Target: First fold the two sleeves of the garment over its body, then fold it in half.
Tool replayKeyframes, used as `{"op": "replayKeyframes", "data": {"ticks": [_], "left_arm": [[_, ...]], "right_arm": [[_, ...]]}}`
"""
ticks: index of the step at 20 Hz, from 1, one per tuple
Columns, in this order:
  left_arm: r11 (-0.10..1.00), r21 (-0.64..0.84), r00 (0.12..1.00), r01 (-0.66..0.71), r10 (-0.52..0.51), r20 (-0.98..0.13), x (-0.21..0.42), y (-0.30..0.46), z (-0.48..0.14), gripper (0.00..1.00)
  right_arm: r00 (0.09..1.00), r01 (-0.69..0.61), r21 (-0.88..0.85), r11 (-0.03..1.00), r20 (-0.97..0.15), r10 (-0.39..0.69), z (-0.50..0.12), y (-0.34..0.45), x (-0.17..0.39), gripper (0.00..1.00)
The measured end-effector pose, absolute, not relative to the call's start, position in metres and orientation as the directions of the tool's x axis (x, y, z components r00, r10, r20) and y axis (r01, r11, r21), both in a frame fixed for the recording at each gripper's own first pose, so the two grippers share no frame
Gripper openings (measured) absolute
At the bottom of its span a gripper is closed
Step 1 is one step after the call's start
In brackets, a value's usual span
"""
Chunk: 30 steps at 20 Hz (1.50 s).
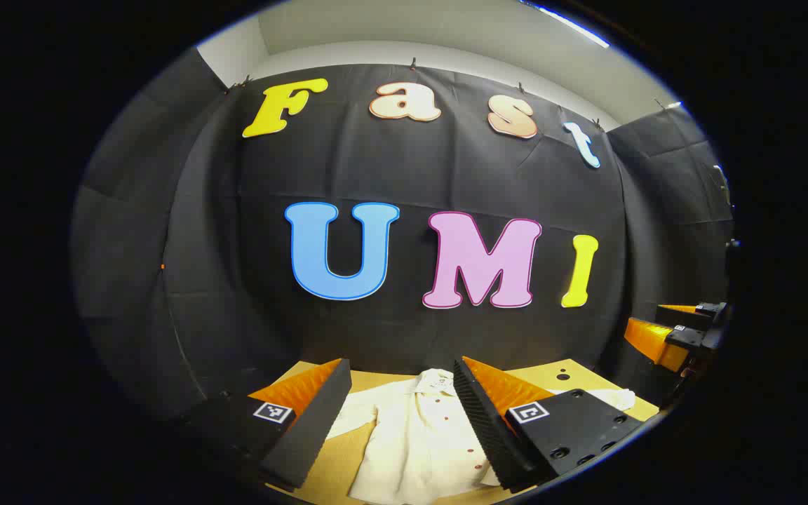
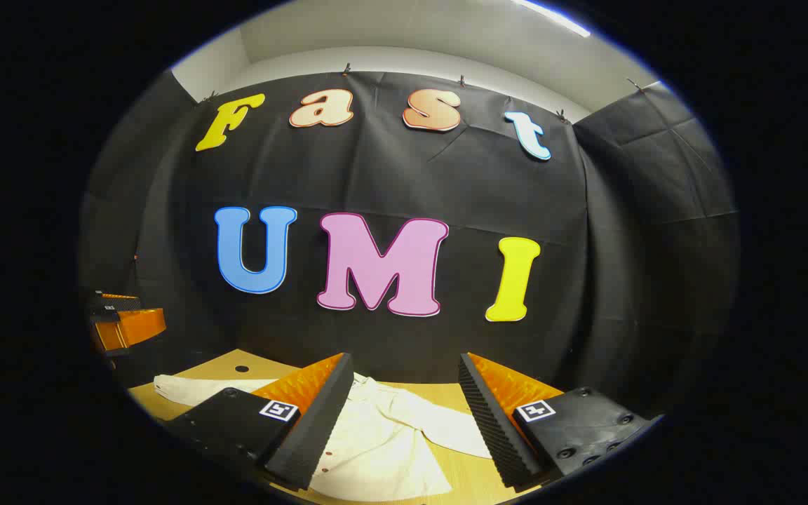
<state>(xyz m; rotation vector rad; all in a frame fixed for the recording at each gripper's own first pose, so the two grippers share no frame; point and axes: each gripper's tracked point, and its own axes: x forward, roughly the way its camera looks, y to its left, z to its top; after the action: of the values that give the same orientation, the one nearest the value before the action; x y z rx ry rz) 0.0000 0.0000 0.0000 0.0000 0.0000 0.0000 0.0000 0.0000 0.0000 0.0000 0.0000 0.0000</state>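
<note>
The cream shirt [image 1: 418, 435] lies flat, buttons up, on the desk [image 1: 558, 370], sleeves spread toward 3 and 9 o'clock for folding. Left gripper [image 1: 404, 414] and right gripper [image 2: 404, 414] hover above it, fingers spread wide and empty, probably poised to take a sleeve each.

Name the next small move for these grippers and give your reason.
Probably lower the right gripper onto the sleeve lying spread on the table. The shirt lies flat with its sleeves still unfolded, and both grippers hover above it, jaws open.
</note>
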Motion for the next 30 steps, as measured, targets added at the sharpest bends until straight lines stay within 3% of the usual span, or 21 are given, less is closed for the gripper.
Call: {"op": "replayKeyframes", "data": {"ticks": [21, 30], "left_arm": [[1.000, 0.021, 1.000, 0.003, -0.003, -0.008, -0.004, -0.002, -0.005, 0.96], [0.999, 0.052, 0.999, 0.011, -0.009, -0.044, -0.003, -0.018, -0.024, 0.96]], "right_arm": [[1.000, -0.002, -0.027, 1.000, -0.031, 0.001, -0.016, -0.002, 0.005, 0.96], [0.990, 0.053, -0.071, 0.996, -0.129, -0.062, -0.073, -0.042, 0.060, 0.96]]}}
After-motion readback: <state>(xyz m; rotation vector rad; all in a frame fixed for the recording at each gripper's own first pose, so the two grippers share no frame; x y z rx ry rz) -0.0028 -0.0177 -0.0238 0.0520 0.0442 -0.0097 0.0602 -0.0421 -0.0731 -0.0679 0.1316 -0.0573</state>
